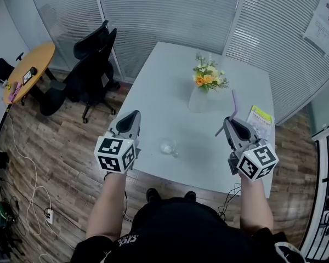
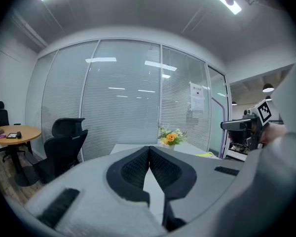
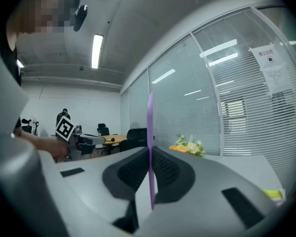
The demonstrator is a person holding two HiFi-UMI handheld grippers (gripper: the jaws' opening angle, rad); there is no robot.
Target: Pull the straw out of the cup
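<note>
At lower left, the left gripper (image 1: 131, 118) is closed and empty. The clear cup (image 1: 168, 148) sits centre frame on the table (image 1: 164, 86). At right, the right gripper (image 1: 230, 122) pinches the purple straw (image 1: 234, 104), which stands upright, well apart from the cup.

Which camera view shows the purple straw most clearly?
The right gripper view: the straw stands upright, large and sharp, pinched between the jaws of the right claw. The head view shows only its small bent top above that claw. The left gripper view shows it as a thin, distant purple line at the right.
</note>
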